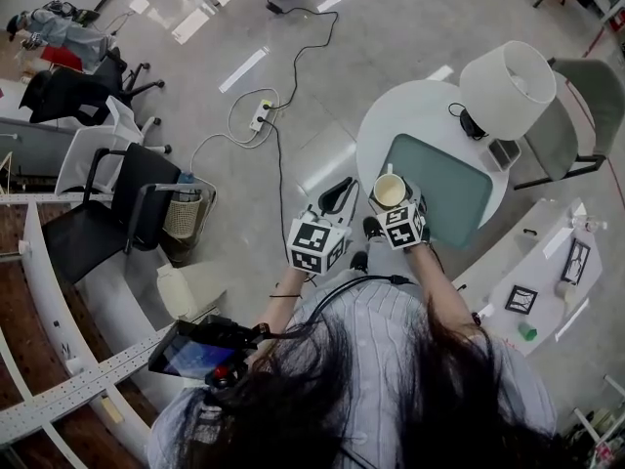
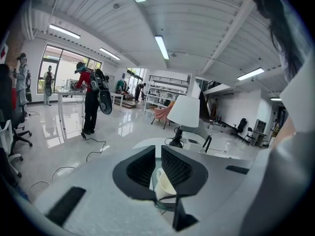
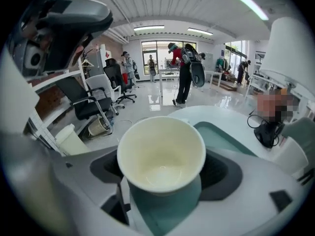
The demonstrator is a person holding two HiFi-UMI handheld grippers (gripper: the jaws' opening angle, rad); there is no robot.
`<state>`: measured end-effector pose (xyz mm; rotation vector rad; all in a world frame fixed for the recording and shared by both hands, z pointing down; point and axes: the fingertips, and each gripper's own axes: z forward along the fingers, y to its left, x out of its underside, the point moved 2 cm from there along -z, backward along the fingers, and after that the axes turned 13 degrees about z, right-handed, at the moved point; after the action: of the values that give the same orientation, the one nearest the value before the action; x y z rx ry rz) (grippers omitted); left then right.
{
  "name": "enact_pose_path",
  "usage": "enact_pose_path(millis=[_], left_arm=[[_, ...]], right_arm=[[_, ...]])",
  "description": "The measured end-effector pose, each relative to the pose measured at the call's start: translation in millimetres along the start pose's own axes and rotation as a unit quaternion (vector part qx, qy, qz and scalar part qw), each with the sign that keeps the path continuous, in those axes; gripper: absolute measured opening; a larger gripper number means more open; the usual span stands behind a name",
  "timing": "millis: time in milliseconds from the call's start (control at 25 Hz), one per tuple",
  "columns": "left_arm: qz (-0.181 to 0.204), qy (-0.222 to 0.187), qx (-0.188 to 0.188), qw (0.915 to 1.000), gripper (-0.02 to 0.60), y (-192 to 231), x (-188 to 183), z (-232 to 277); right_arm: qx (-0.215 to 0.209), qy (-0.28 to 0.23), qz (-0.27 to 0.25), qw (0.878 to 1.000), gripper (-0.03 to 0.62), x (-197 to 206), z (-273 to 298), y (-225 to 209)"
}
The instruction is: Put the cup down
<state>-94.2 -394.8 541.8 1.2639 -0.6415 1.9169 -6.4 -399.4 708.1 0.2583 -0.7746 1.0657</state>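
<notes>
A cream, empty cup point(image 1: 389, 191) is held upright in my right gripper point(image 1: 393, 206), just above the near left corner of the teal mat point(image 1: 451, 191) on the round white table point(image 1: 415, 108). In the right gripper view the cup point(image 3: 161, 151) fills the space between the jaws, which are shut on its lower body, over the mat point(image 3: 221, 137). My left gripper point(image 1: 340, 195) hovers just left of the cup, off the table's edge. Its jaws stand nearly together with nothing between them, and the cup point(image 2: 165, 185) shows beyond them.
A white lamp point(image 1: 508, 88) with a black cable stands at the table's far right, and a grey chair point(image 1: 586, 115) is beyond it. Office chairs point(image 1: 127, 203), a wastebasket point(image 1: 184, 215) and a power strip with cords point(image 1: 260, 115) lie to the left. A person point(image 3: 184, 75) stands far off.
</notes>
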Motion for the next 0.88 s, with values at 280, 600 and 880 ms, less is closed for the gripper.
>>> enact_pose_path(millis=[280,600,880], left_arm=[[0.003,0.003,0.005,1.0000,0.046,-3.2,2.8,-3.3],[0.013,-0.004,0.004,0.9999,0.046,-4.5,0.3,-8.1],[0.016,-0.008,-0.002,0.9998,0.046,-0.8,0.1,-15.9]], right_arm=[[0.010,-0.006,0.004,1.000,0.397,0.3,0.1,-0.1],[0.023,-0.003,0.051,0.998,0.399,0.8,-6.4,0.5],[0.017,-0.048,0.081,0.995,0.405,-19.4,-18.8,2.0]])
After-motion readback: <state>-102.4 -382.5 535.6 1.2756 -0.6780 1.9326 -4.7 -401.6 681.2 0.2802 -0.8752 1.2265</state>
